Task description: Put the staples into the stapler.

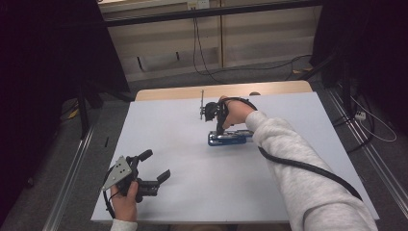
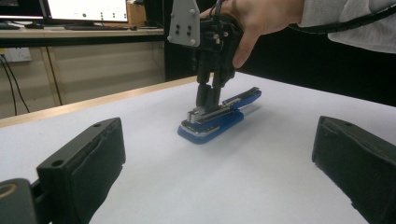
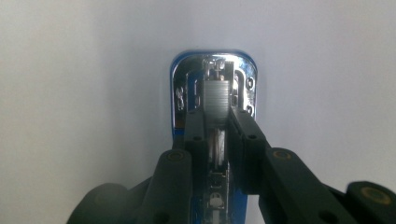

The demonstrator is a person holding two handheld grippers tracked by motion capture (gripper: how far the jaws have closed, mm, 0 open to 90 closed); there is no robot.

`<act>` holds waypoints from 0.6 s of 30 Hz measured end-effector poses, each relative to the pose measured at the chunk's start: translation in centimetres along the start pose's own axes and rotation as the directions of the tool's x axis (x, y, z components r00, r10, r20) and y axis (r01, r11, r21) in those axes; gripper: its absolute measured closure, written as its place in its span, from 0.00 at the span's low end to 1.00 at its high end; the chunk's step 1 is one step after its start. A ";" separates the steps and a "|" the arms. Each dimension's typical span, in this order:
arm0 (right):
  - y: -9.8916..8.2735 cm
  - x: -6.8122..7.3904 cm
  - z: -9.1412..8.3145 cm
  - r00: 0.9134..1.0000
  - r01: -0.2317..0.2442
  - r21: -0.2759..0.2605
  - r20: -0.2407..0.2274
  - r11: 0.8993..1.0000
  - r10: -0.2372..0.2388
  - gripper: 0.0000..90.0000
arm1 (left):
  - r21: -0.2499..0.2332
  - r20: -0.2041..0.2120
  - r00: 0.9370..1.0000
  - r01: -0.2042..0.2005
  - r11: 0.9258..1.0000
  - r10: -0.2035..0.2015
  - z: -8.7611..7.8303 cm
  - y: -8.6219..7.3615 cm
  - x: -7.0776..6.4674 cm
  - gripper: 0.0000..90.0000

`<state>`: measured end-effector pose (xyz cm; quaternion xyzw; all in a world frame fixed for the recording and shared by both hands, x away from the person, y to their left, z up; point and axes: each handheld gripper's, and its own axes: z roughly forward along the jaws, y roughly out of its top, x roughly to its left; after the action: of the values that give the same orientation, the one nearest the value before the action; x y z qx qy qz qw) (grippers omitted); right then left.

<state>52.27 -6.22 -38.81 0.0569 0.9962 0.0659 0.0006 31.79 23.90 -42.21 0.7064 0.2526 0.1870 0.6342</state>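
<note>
Near the table's middle, a bit toward the far side, a blue stapler (image 1: 230,138) lies flat on the white tabletop (image 1: 192,159), long axis running left-right in the high view. It's opened out: blue base on the table w/ the chrome anvil plate at its left end, and the metal staple channel exposed on top.

Right gripper (image 1: 216,126) points straight down onto the stapler, held by the person's right hand (image 1: 235,113), grey sleeve (image 1: 298,168) and black cable (image 1: 308,167) trailing back toward the near right. In the right gripper view its two black jaws are drawn in close, nearly parallel, clamped on either side of the silver staple strip / channel (image 3: 217,100) above the chrome plate (image 3: 180,93). The left gripper view shows the same from the side: jaws pinched on the metal part at the stapler's (image 2: 217,116) front end, grey three-cornered plate (image 2: 183,23) up top.

Left gripper (image 1: 156,166) sits at the near left of the table, well apart from the stapler, held by the left hand (image 1: 124,199). Jaws spread wide, nothing between them; in its own view both pads (image 2: 88,163) frame bare tabletop w/ the stapler far off between them.

Beyond the table's far edge: floor w/ cables, pale wall panels, a lit monitor (image 2: 86,10) in the left gripper view's background.
</note>
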 end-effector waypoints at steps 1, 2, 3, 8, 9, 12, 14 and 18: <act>0.0 0.0 0.0 1.000 0.001 0.002 -0.001 1.000 -0.001 0.87 | -0.001 -0.003 1.000 -0.001 1.000 0.001 0.0 0.0 0.0 0.03; 0.0 0.0 0.0 1.000 0.002 0.002 0.000 1.000 -0.002 0.87 | -0.001 -0.002 1.000 0.000 1.000 0.000 0.0 0.0 0.0 0.03; -0.1 -0.1 -0.1 1.000 0.004 -0.006 -0.002 1.000 -0.004 0.87 | -0.002 -0.002 1.000 0.001 1.000 -0.001 0.0 0.0 0.0 0.03; -0.2 -0.1 -0.4 1.000 0.001 0.004 0.006 1.000 -0.001 0.87 | -0.003 -0.001 1.000 0.003 1.000 -0.003 0.1 0.0 0.0 0.03; -0.2 -0.1 -0.3 1.000 0.000 0.001 0.003 1.000 0.000 0.87 | -0.004 0.000 1.000 0.003 1.000 -0.003 0.1 0.0 0.0 0.03; -0.2 -0.2 -0.3 1.000 -0.001 -0.003 0.004 1.000 0.001 0.87 | -0.002 0.002 1.000 0.001 1.000 -0.001 0.0 0.0 0.0 0.03; -0.2 -0.2 -0.2 1.000 -0.008 -0.004 -0.003 1.000 0.008 0.87 | -0.001 0.000 1.000 0.001 1.000 -0.001 0.0 0.0 0.0 0.03; -0.2 -0.1 -0.2 1.000 -0.004 -0.005 -0.005 1.000 0.004 0.87 | -0.005 -0.005 1.000 0.003 1.000 -0.003 0.0 0.0 0.0 0.03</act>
<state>52.39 -6.45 -38.63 0.0589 0.9959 0.0685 -0.0019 31.78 23.84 -42.23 0.7040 0.2547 0.1887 0.6356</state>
